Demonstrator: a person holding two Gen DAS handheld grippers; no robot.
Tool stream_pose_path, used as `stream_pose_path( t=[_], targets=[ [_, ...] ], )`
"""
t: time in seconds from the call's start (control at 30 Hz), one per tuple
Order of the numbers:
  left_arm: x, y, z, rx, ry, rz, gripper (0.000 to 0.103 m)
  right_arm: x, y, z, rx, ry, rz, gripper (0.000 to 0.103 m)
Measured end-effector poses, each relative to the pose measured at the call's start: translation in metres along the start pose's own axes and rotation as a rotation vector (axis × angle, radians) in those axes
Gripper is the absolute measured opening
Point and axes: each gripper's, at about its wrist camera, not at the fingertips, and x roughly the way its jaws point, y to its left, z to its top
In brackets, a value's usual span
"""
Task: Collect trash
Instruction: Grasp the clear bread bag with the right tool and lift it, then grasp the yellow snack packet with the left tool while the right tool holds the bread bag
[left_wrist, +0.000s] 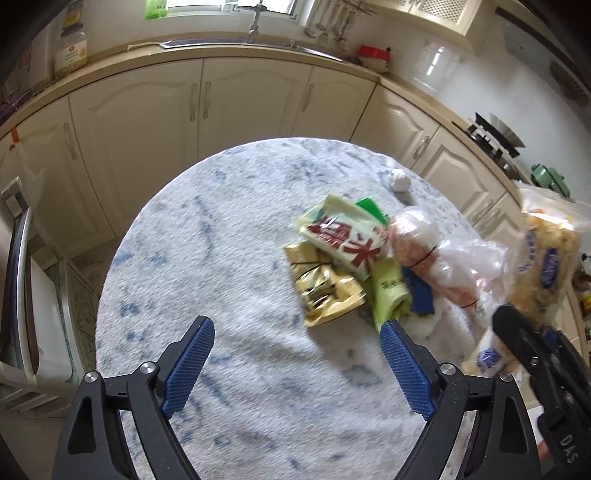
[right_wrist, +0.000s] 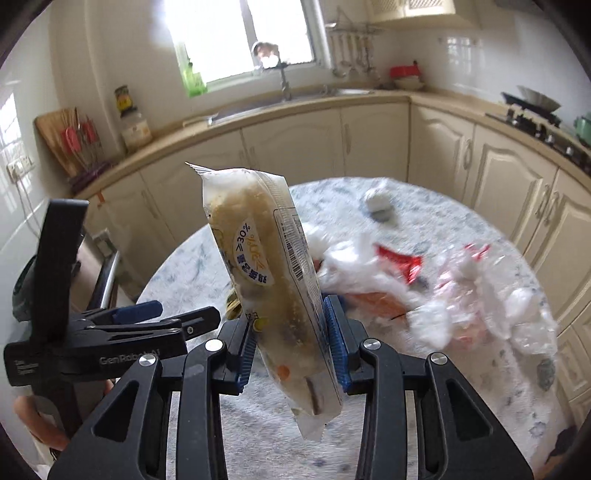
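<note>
Right gripper (right_wrist: 291, 347) squeezes snack bag (right_wrist: 266, 273), lifted above round table (left_wrist: 221, 258) for carrying off. Left gripper (left_wrist: 297, 350) wide apart, empty, near table's front edge. Wrapper pile (left_wrist: 343, 258) farther in, still waiting.

A white round tablecloth (left_wrist: 221, 258) mottled with blue carries a cream packet (left_wrist: 341, 236) with red characters, a gold-and-black wrapper (left_wrist: 325, 291) at its 7 o'clock and a lime-green pouch (left_wrist: 389, 291). Blue ribbed pads (right_wrist: 338, 343) on black arms flank a clear, beige-filled packet (right_wrist: 266, 280) printed with a barcode.
</note>
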Motion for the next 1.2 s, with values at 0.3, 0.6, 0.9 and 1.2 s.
stream_pose_path(
  t=[0.3, 0.6, 0.9, 1.2],
  targets=[
    [0.06, -0.012, 0.024, 0.009, 0.095, -0.005, 0.076, 0.012, -0.041, 0.008, 0.069, -0.007, -0.168, 0.036],
    [0.078, -0.014, 0.027, 0.053, 0.032, 0.07, 0.031, 0.026, -0.056, 0.004, 0.085, 0.02, -0.162, 0.023],
    [0.056, -0.018, 0.003, 0.087, 0.03, 0.034, 0.03, 0.035, -0.054, -0.002, 0.058, 0.051, -0.178, 0.017],
    [0.031, -0.023, -0.02, 0.122, 0.008, 0.016, 0.03, 0.062, -0.055, -0.022, 0.078, 0.162, -0.2, 0.048]
  ],
)
